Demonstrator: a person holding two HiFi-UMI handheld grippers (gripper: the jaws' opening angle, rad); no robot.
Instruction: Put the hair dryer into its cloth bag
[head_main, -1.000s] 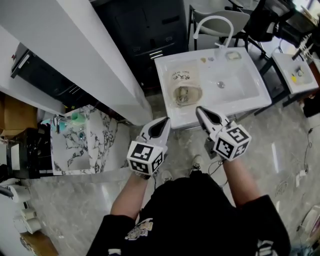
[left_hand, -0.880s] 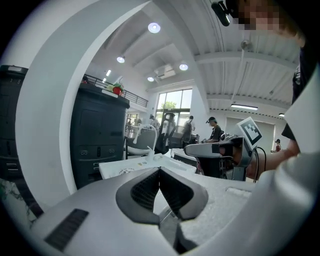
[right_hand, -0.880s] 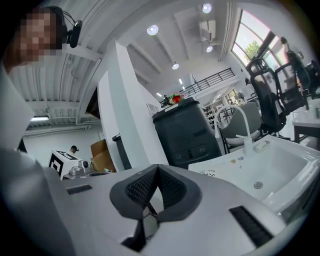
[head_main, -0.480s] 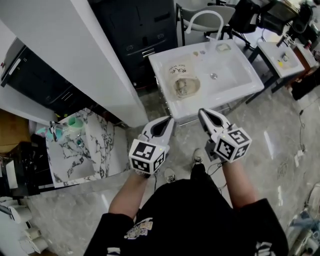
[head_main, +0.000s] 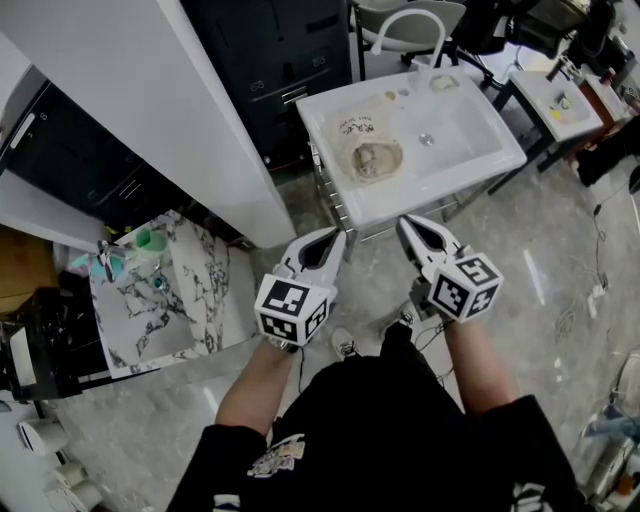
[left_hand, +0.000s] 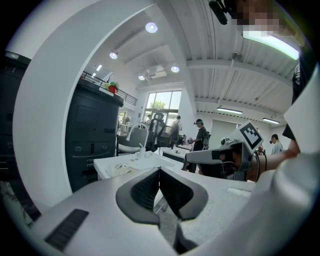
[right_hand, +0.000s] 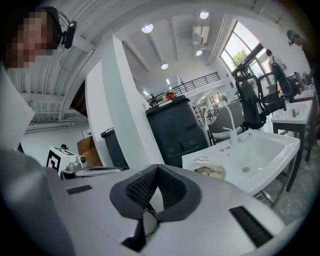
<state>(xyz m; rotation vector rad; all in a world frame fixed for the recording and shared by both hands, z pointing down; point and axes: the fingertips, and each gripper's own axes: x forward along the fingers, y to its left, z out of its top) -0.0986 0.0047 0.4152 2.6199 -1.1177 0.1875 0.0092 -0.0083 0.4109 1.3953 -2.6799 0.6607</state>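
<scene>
Ahead of both claws, the cloth bag (head_main: 372, 158) sits on the sink (head_main: 505, 160); left gripper (head_main: 337, 239) and right gripper (head_main: 403, 223) are pinched together, empty, probably since nothing's within reach.

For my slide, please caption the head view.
Left tongs and right tongs, shut, empty, face a sink bearing the cloth bag.
</scene>
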